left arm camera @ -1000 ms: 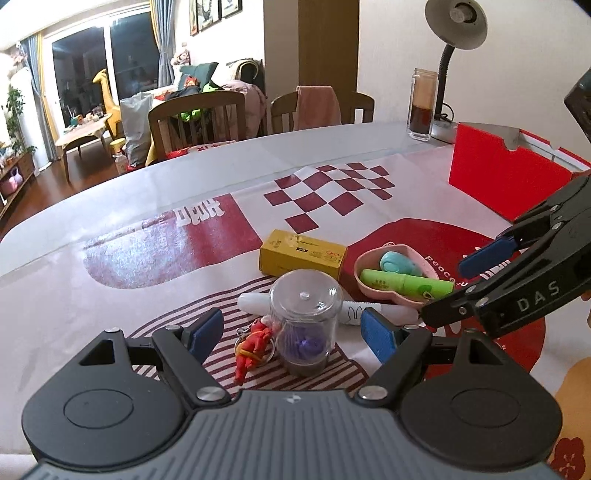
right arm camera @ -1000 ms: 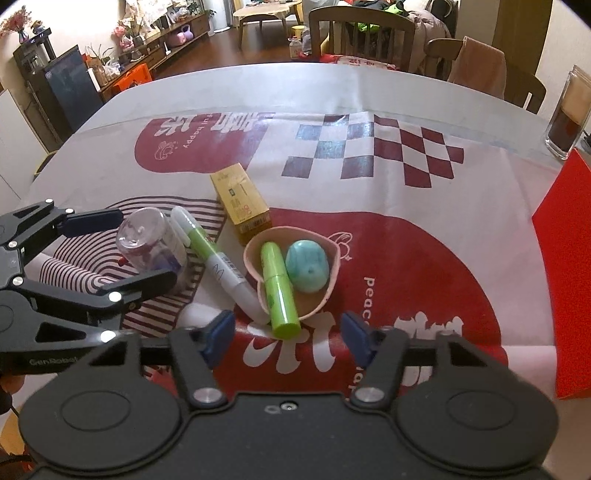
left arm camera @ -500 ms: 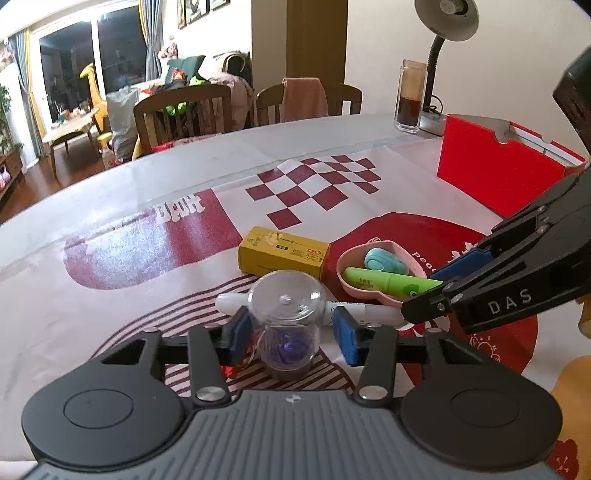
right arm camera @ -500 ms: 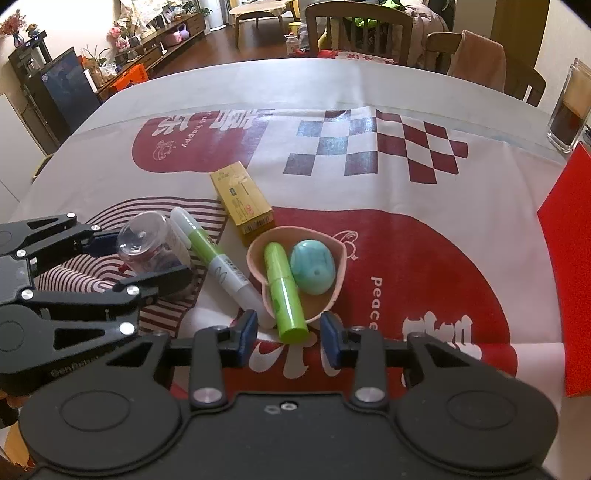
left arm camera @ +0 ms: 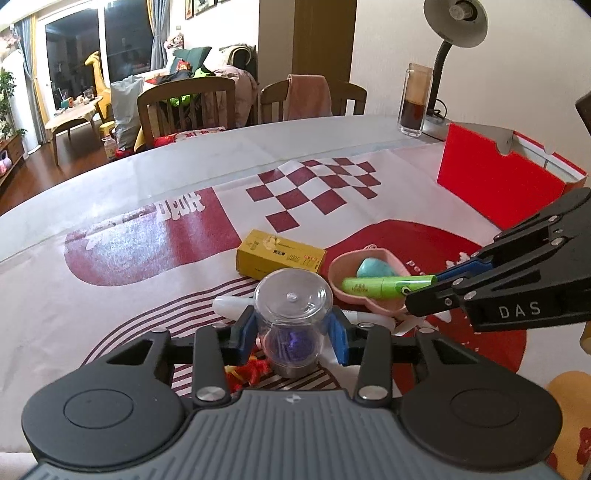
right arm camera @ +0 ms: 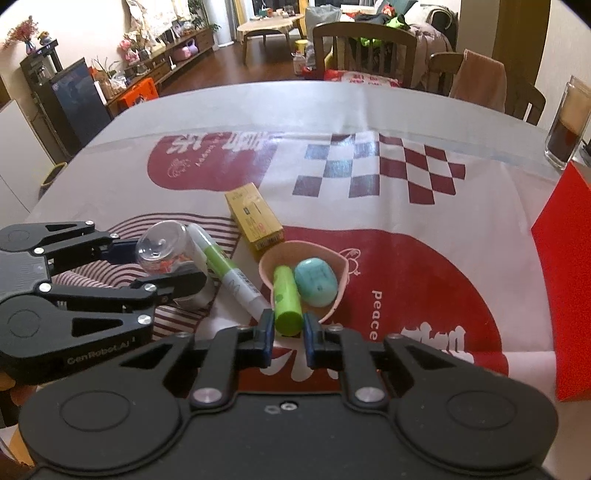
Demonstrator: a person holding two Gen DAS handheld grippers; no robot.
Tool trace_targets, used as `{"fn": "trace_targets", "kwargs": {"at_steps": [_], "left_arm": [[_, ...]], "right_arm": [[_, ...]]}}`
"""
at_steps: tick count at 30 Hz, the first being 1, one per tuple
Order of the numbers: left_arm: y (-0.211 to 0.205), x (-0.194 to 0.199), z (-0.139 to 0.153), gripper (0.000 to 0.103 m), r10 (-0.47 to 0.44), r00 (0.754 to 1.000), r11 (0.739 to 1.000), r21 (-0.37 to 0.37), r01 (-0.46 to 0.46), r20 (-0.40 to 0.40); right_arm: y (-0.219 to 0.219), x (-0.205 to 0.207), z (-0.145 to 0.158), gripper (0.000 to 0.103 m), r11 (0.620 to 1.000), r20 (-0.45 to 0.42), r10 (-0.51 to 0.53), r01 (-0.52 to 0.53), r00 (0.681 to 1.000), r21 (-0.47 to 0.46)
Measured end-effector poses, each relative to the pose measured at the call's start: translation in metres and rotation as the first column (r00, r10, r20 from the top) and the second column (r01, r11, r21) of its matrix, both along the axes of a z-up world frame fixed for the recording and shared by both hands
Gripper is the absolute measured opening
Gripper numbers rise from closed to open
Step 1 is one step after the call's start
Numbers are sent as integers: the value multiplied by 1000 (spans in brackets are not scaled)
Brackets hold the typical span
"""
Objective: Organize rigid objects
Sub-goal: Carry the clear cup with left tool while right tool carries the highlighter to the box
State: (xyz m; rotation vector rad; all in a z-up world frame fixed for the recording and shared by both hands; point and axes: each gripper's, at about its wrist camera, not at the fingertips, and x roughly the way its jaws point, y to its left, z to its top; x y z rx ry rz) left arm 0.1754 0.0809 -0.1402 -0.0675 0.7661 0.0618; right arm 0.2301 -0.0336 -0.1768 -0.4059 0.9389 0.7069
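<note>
My left gripper [left arm camera: 291, 334] is shut on a clear plastic jar [left arm camera: 291, 314] with purple bits inside; the jar also shows in the right wrist view [right arm camera: 166, 254]. My right gripper [right arm camera: 289, 334] is shut on the near end of a green tube [right arm camera: 286, 301] that lies in a pink heart-shaped dish [right arm camera: 332, 258] beside a teal egg-shaped object [right arm camera: 316, 282]. The tube shows in the left wrist view [left arm camera: 384, 286] too. A white and green marker [right arm camera: 225, 271] lies between jar and dish. A yellow box [right arm camera: 255, 218] lies behind them.
A red open box [left arm camera: 498, 181] stands at the right, with a glass of dark drink [left arm camera: 413, 99] and a desk lamp [left arm camera: 454, 22] behind it. A red keychain figure [left arm camera: 247, 371] lies under my left gripper. Chairs stand beyond the table's far edge.
Both grippers have closed: the left on the clear jar, the right on the green tube's end. Both have also moved forward a little.
</note>
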Motion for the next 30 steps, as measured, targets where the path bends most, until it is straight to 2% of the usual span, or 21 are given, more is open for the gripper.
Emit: {"fn": "trace_targets", "kwargs": {"at_steps": [14,23,30], "left_arm": [[-2,-8,37,40,34,999,999,-16,-34,16],[-18,-11,73,40,14,999,999,-41,-13,35],[-47,4,103,40,-27,998,998,-62,31,65]], "right_arm": [[-23,-9,40,14,998,51,0,-3,999,70],[-59,-7,91,14,990,116,-32,16,993,140],[-99,5,124,14,982,166,-88,57,982,180]]}}
